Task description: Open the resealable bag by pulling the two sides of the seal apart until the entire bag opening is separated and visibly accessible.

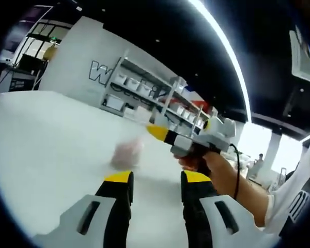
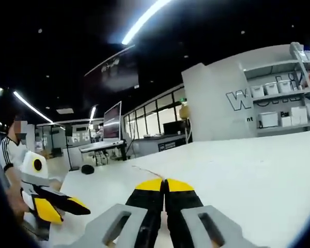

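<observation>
A small, blurred, pinkish see-through bag (image 1: 126,154) lies on the white table (image 1: 46,139), just beyond my left jaw tip. My left gripper (image 1: 157,178) stands open above the table with nothing between its yellow-tipped jaws. A hand holds my right gripper (image 1: 160,133) to the right of the bag, its yellow tip pointing toward the bag and a little above it. In the right gripper view, my right gripper (image 2: 164,185) has its jaws pressed together with nothing visible between them. The left gripper (image 2: 54,204) shows at the lower left, jaws spread.
A metal shelf rack (image 1: 150,95) with white boxes stands behind the table by a white lettered wall (image 2: 222,103). A person (image 2: 10,147) in a striped top is at the left. Desks with a monitor (image 2: 111,124) lie further back. A thin line (image 2: 144,170) crosses the tabletop.
</observation>
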